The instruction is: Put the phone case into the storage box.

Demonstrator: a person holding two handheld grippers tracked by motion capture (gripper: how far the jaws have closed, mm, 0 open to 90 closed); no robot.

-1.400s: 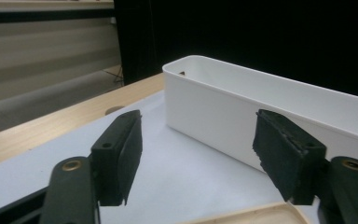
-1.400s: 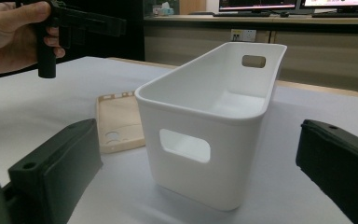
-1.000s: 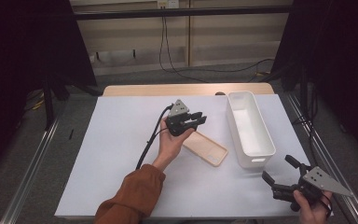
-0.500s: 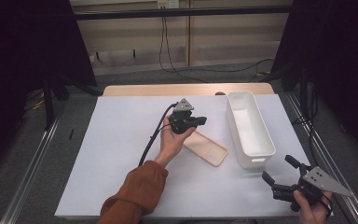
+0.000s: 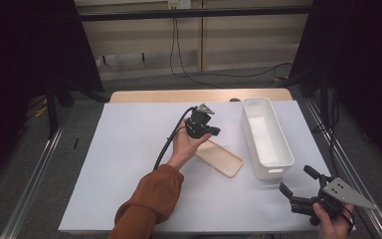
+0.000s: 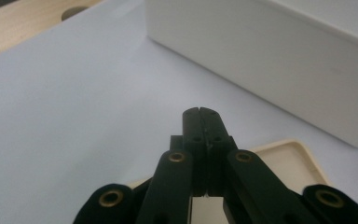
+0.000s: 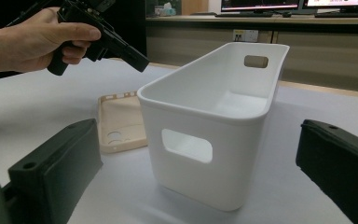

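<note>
Left gripper view — phone case (image 6: pixel 289 161) partly hidden, cropped

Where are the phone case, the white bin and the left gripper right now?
phone case (image 5: pixel 222 160), high view, on its inner face.
white bin (image 7: pixel 200 116), right gripper view, on its near end wall.
left gripper (image 6: pixel 200 113), left gripper view, at its closed jaw tips.

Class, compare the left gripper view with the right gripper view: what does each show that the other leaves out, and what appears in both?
Left gripper view alone: its own jaws pressed together, nothing between them, and a hole in the wooden tabletop. Right gripper view alone: the hand holding the left gripper, the bin's handle cutouts, and its own jaws standing wide apart. Both: the white bin and the beige phone case.
</note>
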